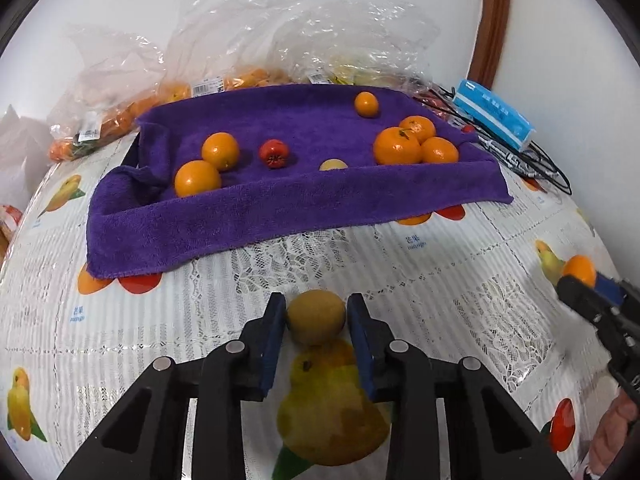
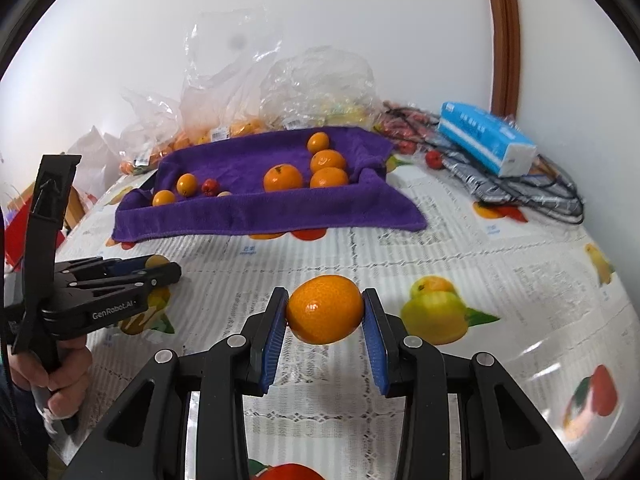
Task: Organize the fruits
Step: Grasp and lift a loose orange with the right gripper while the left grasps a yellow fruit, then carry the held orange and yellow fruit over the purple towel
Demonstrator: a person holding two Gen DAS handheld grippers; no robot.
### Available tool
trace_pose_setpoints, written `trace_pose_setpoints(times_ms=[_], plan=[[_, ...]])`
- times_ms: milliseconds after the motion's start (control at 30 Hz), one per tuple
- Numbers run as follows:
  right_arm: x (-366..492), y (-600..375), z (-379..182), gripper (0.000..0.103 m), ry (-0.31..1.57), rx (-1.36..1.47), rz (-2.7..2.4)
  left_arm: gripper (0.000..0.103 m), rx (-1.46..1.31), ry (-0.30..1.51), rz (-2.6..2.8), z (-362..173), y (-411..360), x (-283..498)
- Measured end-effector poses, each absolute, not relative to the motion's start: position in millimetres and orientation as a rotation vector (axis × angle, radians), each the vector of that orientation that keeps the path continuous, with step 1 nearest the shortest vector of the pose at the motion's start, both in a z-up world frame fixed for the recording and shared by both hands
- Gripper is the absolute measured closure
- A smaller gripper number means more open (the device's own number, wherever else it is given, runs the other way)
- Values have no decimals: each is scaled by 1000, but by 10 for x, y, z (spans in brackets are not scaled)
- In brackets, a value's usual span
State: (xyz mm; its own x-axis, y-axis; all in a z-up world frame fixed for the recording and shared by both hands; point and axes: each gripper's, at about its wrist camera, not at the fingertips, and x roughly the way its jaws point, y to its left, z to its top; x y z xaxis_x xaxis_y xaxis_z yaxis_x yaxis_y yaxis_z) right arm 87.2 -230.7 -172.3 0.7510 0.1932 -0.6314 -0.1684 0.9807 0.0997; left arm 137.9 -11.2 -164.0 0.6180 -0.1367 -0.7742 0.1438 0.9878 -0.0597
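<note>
My left gripper [image 1: 316, 316] is shut on a small brown-yellow fruit [image 1: 316, 317] and holds it over the tablecloth; it also shows in the right wrist view [image 2: 160, 268]. My right gripper [image 2: 325, 310] is shut on an orange [image 2: 325, 309], which also shows at the right edge of the left wrist view [image 1: 579, 270]. Ahead lies a purple towel [image 1: 280, 208] [image 2: 256, 212] over a tray, holding several oranges [image 1: 398, 146] [image 2: 283, 178], a red fruit [image 1: 273, 153] [image 2: 209, 187] and a pale fruit [image 1: 333, 165].
Clear plastic bags of fruit [image 1: 224, 80] [image 2: 240, 120] stand behind the towel. A blue tissue pack [image 1: 494, 114] [image 2: 486, 142] lies on black cables [image 2: 532, 196] at the back right. A loose red fruit [image 2: 433, 159] lies near them. The tablecloth [image 2: 400, 248] has printed fruit pictures.
</note>
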Motion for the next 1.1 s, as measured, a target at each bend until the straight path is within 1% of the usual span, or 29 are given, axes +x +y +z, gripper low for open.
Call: trace_pose_setpoints(times_ms=[167, 433, 600, 900, 1100], plan=[[959, -2210, -1841, 66, 712, 2, 204, 74, -38, 890, -160, -1646, -31, 1381], [1063, -2224, -1952, 66, 784, 28, 215, 74, 47, 894, -121, -1654, -157, 1389], [1096, -2250, -1988, 66, 810, 52, 222, 74, -6, 894, -145, -1643, -74, 1389], [1113, -2163, -2009, 66, 827, 0, 216, 74, -25, 894, -160, -1652, -59, 1390], [1114, -2105, -2022, 66, 832, -45, 193, 75, -93, 889, -209, -1650, 25, 1383]])
